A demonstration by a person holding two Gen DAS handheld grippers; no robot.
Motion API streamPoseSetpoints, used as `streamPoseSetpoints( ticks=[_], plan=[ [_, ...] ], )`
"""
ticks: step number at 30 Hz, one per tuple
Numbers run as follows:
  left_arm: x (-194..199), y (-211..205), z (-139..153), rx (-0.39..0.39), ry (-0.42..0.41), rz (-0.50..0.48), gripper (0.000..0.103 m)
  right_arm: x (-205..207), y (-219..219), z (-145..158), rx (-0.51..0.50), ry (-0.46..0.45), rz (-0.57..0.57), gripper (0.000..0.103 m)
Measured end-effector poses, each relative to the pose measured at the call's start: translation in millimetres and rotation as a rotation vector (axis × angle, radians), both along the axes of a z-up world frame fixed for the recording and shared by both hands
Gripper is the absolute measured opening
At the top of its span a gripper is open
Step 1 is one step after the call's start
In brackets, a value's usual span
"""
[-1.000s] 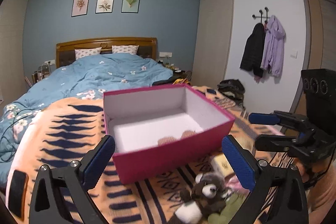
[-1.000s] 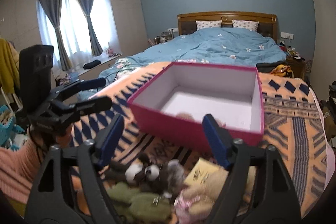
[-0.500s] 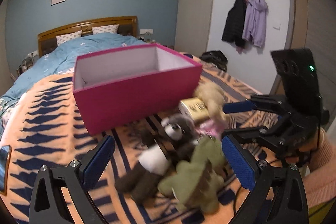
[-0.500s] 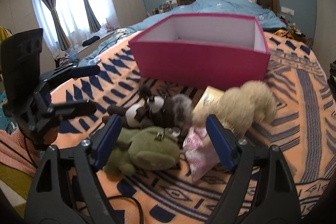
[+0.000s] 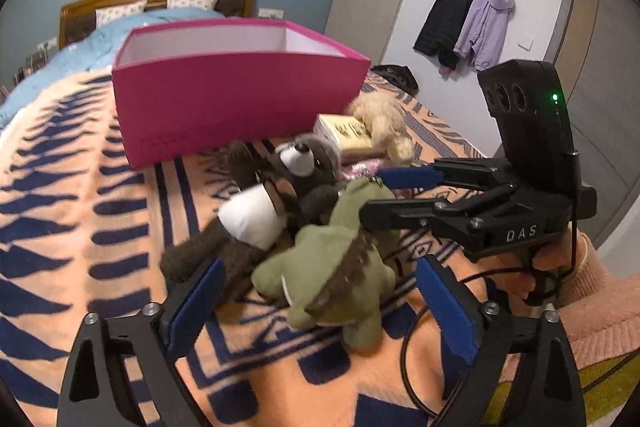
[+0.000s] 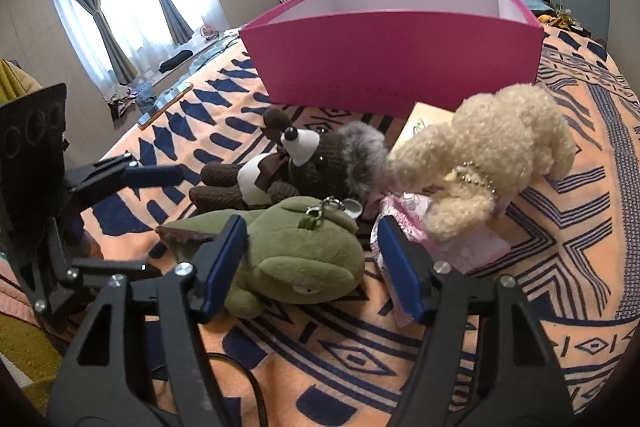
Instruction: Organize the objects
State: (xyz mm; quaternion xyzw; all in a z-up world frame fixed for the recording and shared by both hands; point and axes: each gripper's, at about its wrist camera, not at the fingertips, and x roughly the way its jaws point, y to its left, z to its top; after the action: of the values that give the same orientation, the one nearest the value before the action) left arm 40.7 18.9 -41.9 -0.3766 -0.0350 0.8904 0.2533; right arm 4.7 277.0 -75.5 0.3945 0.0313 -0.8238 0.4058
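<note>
- On the orange blanket with dark blue patterns (image 5: 80, 195), seen from the left wrist, a green plush dinosaur (image 5: 332, 267) lies at the centre, and the left gripper (image 5: 320, 303) reaches toward it from 6 o'clock.
- Its blue-padded fingers (image 5: 196, 301) have just been closing but stand wide apart; the dinosaur lies just ahead of the tips, and no pad presses on it.
- At 11 o'clock from the dinosaur and touching it lies a dark brown plush raccoon with a white belly (image 5: 276, 195).
- At 12 o'clock stands an open pink cardboard box with a white inside (image 5: 240, 95).
- At 3 o'clock the right gripper (image 5: 384, 195) comes in, with the dinosaur's far end between its fingers.

- Across the same blanket (image 6: 560, 259) in the right wrist view, the right gripper (image 6: 316, 259) has just been closing; the dinosaur (image 6: 296, 251) lies between its fingers (image 6: 400, 267).
- Whether the pads press on the toy I cannot tell.
- The raccoon (image 6: 304, 163) lies at 12 o'clock from the dinosaur.
- A cream curly plush dog (image 6: 492, 155) lies at 2 o'clock, resting on a pink patterned packet (image 6: 460, 239).
- The box (image 6: 396, 55) stands beyond, at 12 o'clock.
- The left gripper (image 6: 176, 183) shows at 9 o'clock.
</note>
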Motion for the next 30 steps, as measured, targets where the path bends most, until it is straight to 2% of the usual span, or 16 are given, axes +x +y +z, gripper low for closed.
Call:
streamPoseSetpoints(
  ticks=[3,7,9,12,18,22,30],
  plan=[
    [-2.3,0.9,-7.3,0.022,-0.048,-0.012,0.087,-0.4,0.7,0.0,-0.007,-0.003,0.0,0.07],
    [-6.2,2.4,-18.1,0.046,-0.119,-0.038,0.059,-1.5,1.1,-0.9,-0.014,-0.015,0.003,0.068],
    [-7.6,2.9,-22.3,0.054,-0.146,-0.045,0.053,-2.0,0.9,-0.9,-0.022,-0.022,0.007,0.065],
    [-6.9,2.3,-21.9,0.063,-0.149,-0.043,0.053,-1.8,-0.8,-1.2,-0.03,-0.031,0.018,0.06],
    [-6.8,3.1,-19.6,0.071,-0.153,-0.052,0.052,-0.1,3.1,-0.6,-0.034,-0.04,0.019,0.06],
    [-10.7,0.1,-21.3,0.084,-0.172,-0.043,0.052,-6.4,7.5,-5.2,-0.05,-0.082,-0.008,0.063],
    [-8.6,-0.3,-16.1,0.082,-0.156,-0.047,0.052,6.7,5.1,2.9,-0.038,-0.038,0.023,0.06]
  ],
)
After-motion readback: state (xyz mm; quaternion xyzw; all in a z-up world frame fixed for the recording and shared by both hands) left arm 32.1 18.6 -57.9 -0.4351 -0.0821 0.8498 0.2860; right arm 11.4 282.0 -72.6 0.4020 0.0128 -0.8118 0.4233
